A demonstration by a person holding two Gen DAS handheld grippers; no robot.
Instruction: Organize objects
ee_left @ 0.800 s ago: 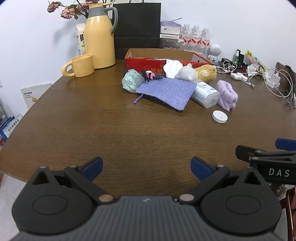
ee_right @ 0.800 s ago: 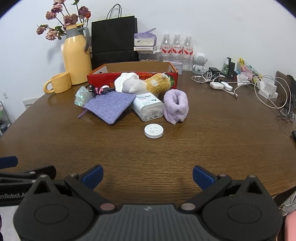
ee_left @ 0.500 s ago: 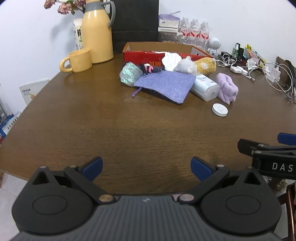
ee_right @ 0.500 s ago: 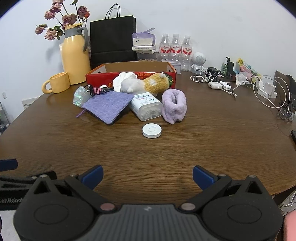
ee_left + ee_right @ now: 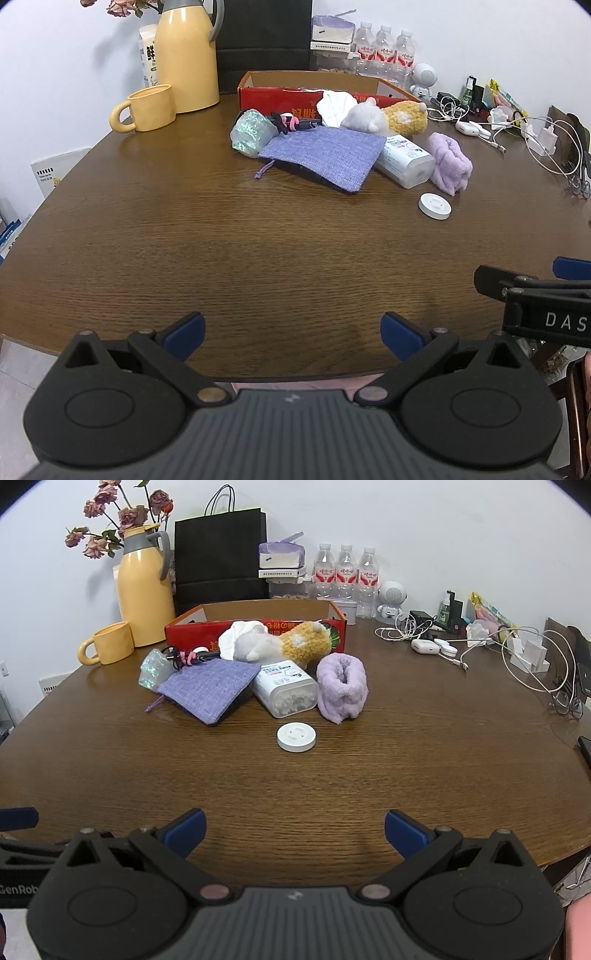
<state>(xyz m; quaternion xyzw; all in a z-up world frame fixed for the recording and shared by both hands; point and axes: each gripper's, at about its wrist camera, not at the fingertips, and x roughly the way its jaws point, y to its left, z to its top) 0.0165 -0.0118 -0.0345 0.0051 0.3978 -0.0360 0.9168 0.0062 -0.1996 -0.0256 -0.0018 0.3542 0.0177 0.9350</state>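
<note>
Two grippers over near table edge, both spread wide, nothing between pads; left gripper [image 5: 291, 332], right gripper [image 5: 293, 829] side by side, angled down toward table [image 5: 406, 760]. Clutter well ahead of both, none touched: white disc [image 5: 296, 737] nearest, straight ahead of right gripper; behind it cotton-swab box [image 5: 284, 688] lying on side, purple towel roll [image 5: 342, 688] touching its right; purple pouch [image 5: 328, 155] ahead of left gripper, partly over box; plush toys [image 5: 284, 646] against red carton [image 5: 258, 618] at far side
</note>
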